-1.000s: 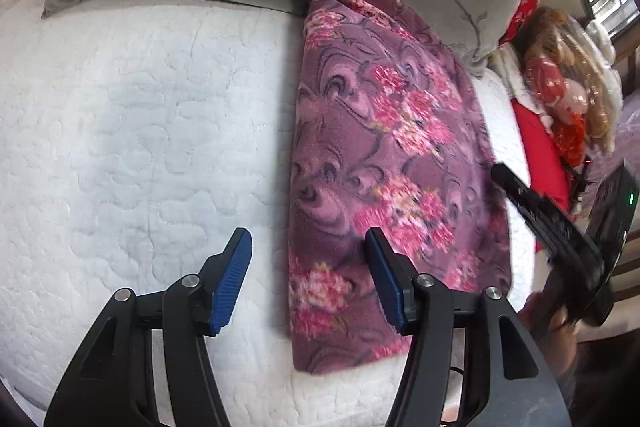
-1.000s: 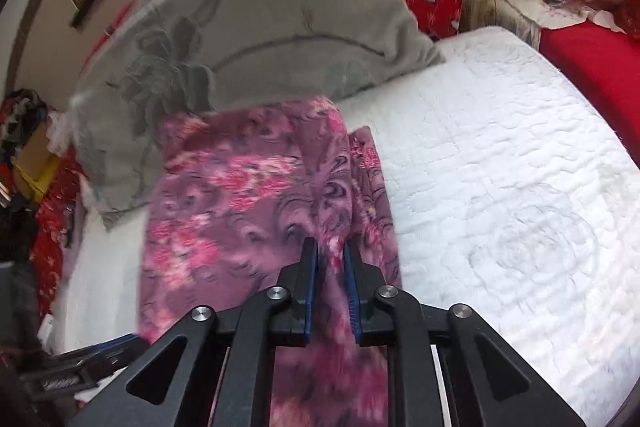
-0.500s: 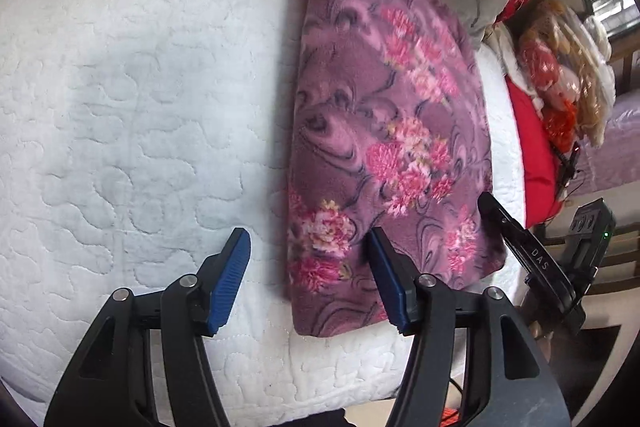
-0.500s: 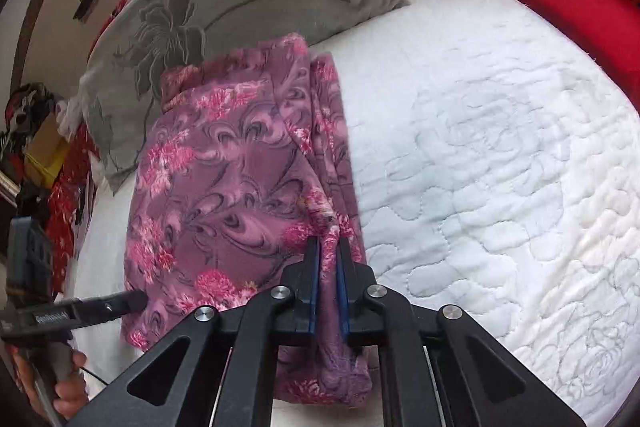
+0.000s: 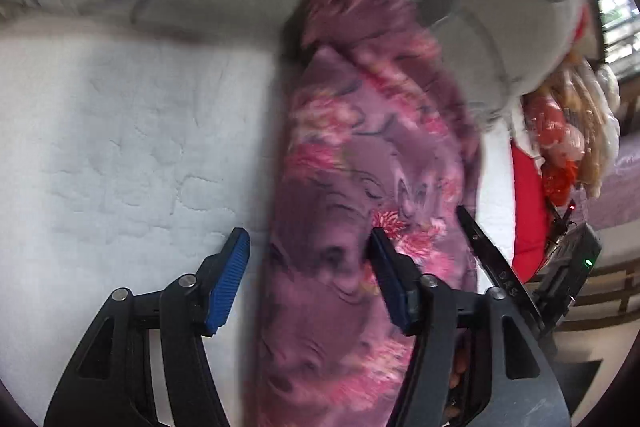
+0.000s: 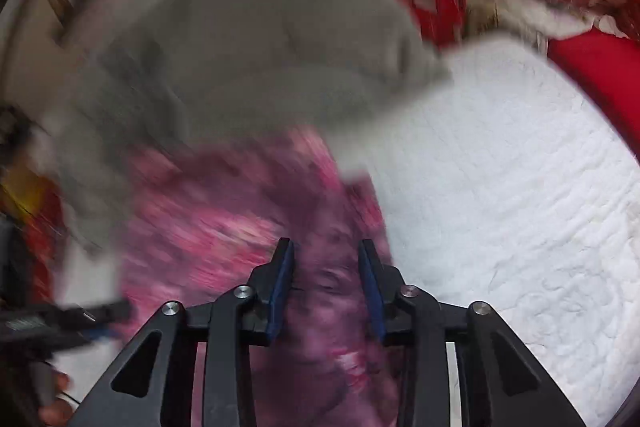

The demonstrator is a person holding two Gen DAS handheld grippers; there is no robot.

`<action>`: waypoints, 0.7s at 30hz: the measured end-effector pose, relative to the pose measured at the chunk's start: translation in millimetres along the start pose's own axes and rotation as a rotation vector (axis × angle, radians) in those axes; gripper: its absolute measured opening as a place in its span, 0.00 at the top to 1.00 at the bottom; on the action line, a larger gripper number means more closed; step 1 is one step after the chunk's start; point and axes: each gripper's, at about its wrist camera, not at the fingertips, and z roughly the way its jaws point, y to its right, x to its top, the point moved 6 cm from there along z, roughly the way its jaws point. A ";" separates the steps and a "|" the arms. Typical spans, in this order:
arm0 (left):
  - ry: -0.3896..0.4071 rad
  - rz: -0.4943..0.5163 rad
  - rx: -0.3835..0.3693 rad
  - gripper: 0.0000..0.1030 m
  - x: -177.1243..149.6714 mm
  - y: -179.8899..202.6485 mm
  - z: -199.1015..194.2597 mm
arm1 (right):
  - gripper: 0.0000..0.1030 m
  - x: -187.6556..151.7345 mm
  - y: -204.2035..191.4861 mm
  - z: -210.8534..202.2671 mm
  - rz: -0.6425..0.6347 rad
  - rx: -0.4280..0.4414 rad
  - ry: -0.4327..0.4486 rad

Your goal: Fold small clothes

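Your right hand-held gripper (image 6: 326, 287) has let go and stands narrowly parted over the floral garment (image 5: 360, 187); your left hand-held gripper (image 5: 308, 279) gapes wide. White quilted bed (image 5: 120, 147), grey pillow (image 6: 240, 27) beyond the garment; both views blurred.

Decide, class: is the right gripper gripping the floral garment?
Apart. The right wrist view shows the right gripper with jaws spread, the floral garment visible between them, unpinched.

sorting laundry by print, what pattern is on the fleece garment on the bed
Purple fleece garment with pink flowers and dark swirls, clearest in the left wrist view.
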 end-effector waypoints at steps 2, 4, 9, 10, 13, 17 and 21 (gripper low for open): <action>0.002 -0.005 -0.051 0.38 2.3 0.2 -5.2 | 0.68 8.8 -1.1 -5.4 0.000 0.011 0.034; 0.006 -0.015 -0.115 0.39 0.9 -5.1 -16.5 | 0.65 12.0 5.4 -17.2 0.016 0.014 0.041; -0.026 -0.129 -0.322 0.38 -15.4 -16.2 -17.2 | 0.44 -1.9 42.7 -36.3 0.156 0.159 0.029; -0.040 -0.140 -0.329 0.36 -19.2 -16.1 -13.1 | 0.43 -7.6 45.6 -32.6 0.174 0.184 0.005; -0.068 -0.135 -0.321 0.28 -26.7 -4.3 3.2 | 0.33 -18.8 41.0 -22.5 0.212 0.314 -0.028; -0.056 -0.153 -0.331 0.23 -25.0 3.7 1.2 | 0.24 -13.5 13.4 -10.0 0.129 0.359 -0.077; -0.050 -0.111 -0.240 0.66 -29.5 -7.3 -5.5 | 0.53 -11.0 -11.5 -7.5 0.001 0.265 -0.075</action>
